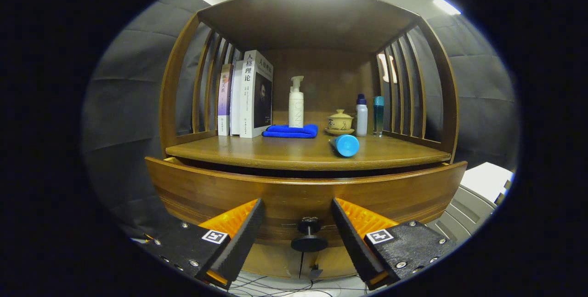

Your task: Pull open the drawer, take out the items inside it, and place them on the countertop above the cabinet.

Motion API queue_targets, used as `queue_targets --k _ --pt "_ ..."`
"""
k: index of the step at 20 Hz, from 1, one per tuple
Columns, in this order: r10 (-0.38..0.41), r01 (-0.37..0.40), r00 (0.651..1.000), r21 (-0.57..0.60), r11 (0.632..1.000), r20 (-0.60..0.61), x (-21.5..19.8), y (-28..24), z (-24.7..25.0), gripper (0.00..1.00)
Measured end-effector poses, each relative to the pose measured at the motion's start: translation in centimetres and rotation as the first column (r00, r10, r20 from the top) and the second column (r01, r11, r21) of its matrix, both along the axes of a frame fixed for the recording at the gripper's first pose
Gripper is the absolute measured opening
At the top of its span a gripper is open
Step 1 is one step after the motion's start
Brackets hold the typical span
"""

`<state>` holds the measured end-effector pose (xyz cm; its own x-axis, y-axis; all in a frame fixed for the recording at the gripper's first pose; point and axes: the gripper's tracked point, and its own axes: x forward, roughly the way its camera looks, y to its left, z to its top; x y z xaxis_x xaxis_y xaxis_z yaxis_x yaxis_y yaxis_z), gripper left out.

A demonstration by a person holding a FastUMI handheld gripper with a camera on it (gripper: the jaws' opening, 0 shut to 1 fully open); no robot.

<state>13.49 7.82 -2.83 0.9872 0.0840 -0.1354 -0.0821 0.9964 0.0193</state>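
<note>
The claw (297, 237), two black ribbed fingers with orange backs, stands wide apart, and the small black round knob (309, 236) of the drawer sits between the fingers without touching either one. The knob is fixed to the curved brown wooden drawer front (303, 198), which stands a little out from the cabinet, leaving a dark gap under the countertop edge. What lies inside the drawer cannot be seen.

Beyond the drawer, at 12 o'clock from the claw, lies the brown wooden desk (294, 152) of the slatted cabinet. At 11 o'clock a row of upright books (245, 94) leans against the left slats. Just right of them a folded blue cloth (291, 131) lies flat, and a white pump bottle (296, 102) stands right behind it; whether it rests on the cloth cannot be told. At 1 o'clock a blue cylindrical bottle (344, 145) lies on its side near the front edge of the desk, its round end facing the claw. Behind it stands a yellowish lidded teacup on a saucer (340, 122), then a white bottle with a dark blue cap (362, 116), and a slim teal bottle (378, 115) beside the right slats.
</note>
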Motion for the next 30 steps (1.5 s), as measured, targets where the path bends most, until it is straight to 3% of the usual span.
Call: queue_targets --k 8,18,24,30 --pt "0.022 -0.022 1.0 -0.058 0.998 0.007 2.3 0.0 -0.4 0.94" --pt "0.025 -0.025 1.0 -0.021 0.999 0.006 2.7 0.5 0.0 0.94" --pt "-0.001 0.001 1.0 -0.069 0.998 0.011 -1.0 -0.8 1.5 0.95" --pt "-0.012 0.015 0.996 -0.03 0.999 0.09 -6.0 -0.8 6.8 0.95"
